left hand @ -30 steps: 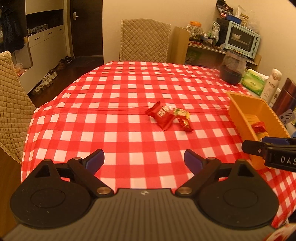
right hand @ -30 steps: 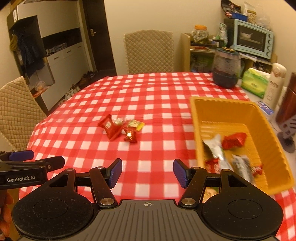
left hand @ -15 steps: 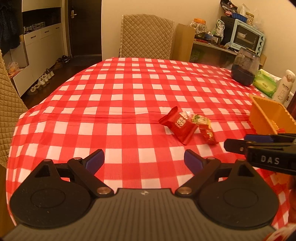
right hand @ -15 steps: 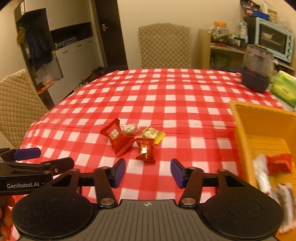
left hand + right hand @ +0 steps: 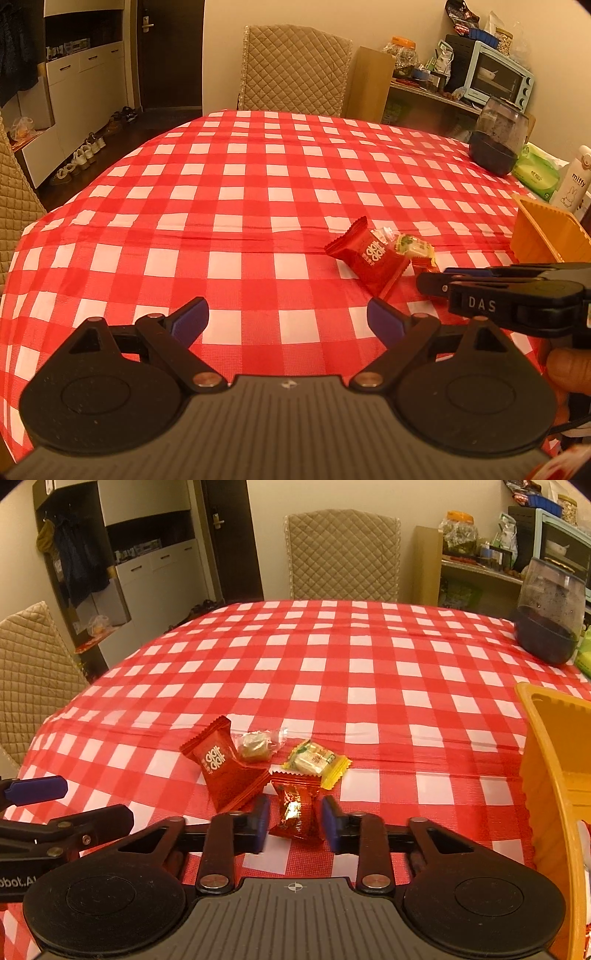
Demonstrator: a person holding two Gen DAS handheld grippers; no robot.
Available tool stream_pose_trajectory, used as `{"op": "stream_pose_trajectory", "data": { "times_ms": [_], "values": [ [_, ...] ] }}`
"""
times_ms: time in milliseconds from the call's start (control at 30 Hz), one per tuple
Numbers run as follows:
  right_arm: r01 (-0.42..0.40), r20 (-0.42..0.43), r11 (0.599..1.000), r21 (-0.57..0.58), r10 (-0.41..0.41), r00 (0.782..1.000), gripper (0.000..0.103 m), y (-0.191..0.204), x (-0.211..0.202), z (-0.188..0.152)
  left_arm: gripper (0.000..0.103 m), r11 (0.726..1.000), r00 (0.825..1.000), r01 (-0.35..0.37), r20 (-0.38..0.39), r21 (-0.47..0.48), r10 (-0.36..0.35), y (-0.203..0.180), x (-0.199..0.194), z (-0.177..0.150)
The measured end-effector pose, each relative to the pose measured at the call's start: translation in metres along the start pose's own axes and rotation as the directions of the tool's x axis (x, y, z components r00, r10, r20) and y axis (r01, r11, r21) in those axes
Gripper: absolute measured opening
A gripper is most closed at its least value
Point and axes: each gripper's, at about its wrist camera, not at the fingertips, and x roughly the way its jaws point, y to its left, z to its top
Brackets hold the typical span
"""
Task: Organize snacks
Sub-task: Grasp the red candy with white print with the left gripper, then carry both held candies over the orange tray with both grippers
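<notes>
The right gripper (image 5: 294, 821) had just closed its jaws on the small red foil-wrapped candy (image 5: 295, 809), readying it for the orange plastic bin (image 5: 546, 775), while the left gripper (image 5: 288, 317) stood wide open, empty.

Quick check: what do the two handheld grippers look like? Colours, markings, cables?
Both match: black plastic bodies with a ribbed grey top plate, round black side housings, silver pivot screws and blue-padded fingertips. The left gripper shows "bot.AI" lettering in the right wrist view; the right gripper carries white "DAS" lettering in the left wrist view. No cables or sleeves clearly visible.

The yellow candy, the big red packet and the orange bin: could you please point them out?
yellow candy (image 5: 316, 762), right wrist view, wrapper middle
big red packet (image 5: 225, 771), right wrist view, printed face
orange bin (image 5: 546, 760), right wrist view, near wall
</notes>
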Motion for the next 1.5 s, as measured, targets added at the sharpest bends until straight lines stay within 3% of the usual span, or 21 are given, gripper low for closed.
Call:
{"op": "stream_pose_trajectory", "data": {
  "times_ms": [200, 333, 467, 800, 967, 1267, 1500],
  "values": [
    [0.029, 0.027, 1.0, 0.004, -0.029, 0.999, 0.019, -0.005, -0.015, -0.001, 0.086, 0.999, 0.999, 0.032, 0.004, -0.012, -0.032, -0.011, 0.008, 0.007],
    [0.055, 0.037, 0.998, 0.037, -0.057, 0.998, 0.019, -0.016, -0.028, -0.003, 0.082, 0.992, 0.993, 0.114, 0.04, -0.061, -0.112, -0.02, 0.017, 0.017],
    [0.06, 0.047, 0.997, 0.054, -0.063, 0.997, 0.019, -0.026, -0.039, -0.005, 0.07, 0.98, 0.987, 0.16, 0.029, -0.123, -0.157, -0.03, 0.037, 0.024],
    [0.071, 0.066, 0.995, 0.069, -0.076, 0.995, 0.019, -0.032, -0.052, -0.005, 0.053, 0.972, 0.992, 0.126, 0.015, -0.196, -0.125, -0.043, 0.072, 0.027],
    [0.059, 0.06, 0.995, 0.076, -0.064, 0.996, 0.019, -0.031, -0.052, -0.007, 0.026, 0.983, 0.995, 0.094, -0.002, -0.156, -0.096, -0.045, 0.072, 0.029],
    [0.049, 0.026, 0.998, 0.044, -0.05, 0.998, 0.019, -0.02, -0.057, -0.018, 0.024, 0.995, 0.992, 0.089, -0.093, 0.034, -0.086, -0.053, 0.028, 0.0],
    [0.058, -0.039, 0.998, 0.008, -0.058, 0.998, 0.019, -0.01, -0.051, -0.039, 0.026, 0.99, 0.993, 0.083, -0.089, 0.118, -0.073, -0.057, 0.007, -0.028]
  ]
}}
